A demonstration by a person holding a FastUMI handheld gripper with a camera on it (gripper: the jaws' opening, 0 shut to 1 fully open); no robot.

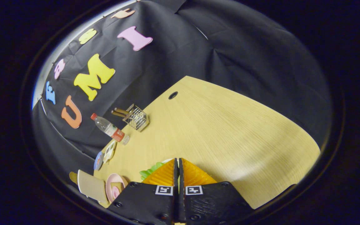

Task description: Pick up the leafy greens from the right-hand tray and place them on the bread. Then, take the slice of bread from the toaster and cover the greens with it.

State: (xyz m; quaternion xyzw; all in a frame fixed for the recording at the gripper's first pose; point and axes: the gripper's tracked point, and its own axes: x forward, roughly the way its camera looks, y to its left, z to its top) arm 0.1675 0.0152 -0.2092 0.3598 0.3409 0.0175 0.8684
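Here, leafy greens (pixel 150 171) beside closed gripper (pixel 178 162)

The pale yellow wooden table (pixel 230 125) shows fine straight grain and one small dark oval hole (pixel 173 95). The ruffled leafy greens (pixel 150 171) beside the closed gripper (pixel 178 165) are bright green; the clear plastic bottle (pixel 110 129) has a red cap and a red-and-white label. The round plate (pixel 114 184) is pink, the wire basket (pixel 136 118) silvery with brown handles
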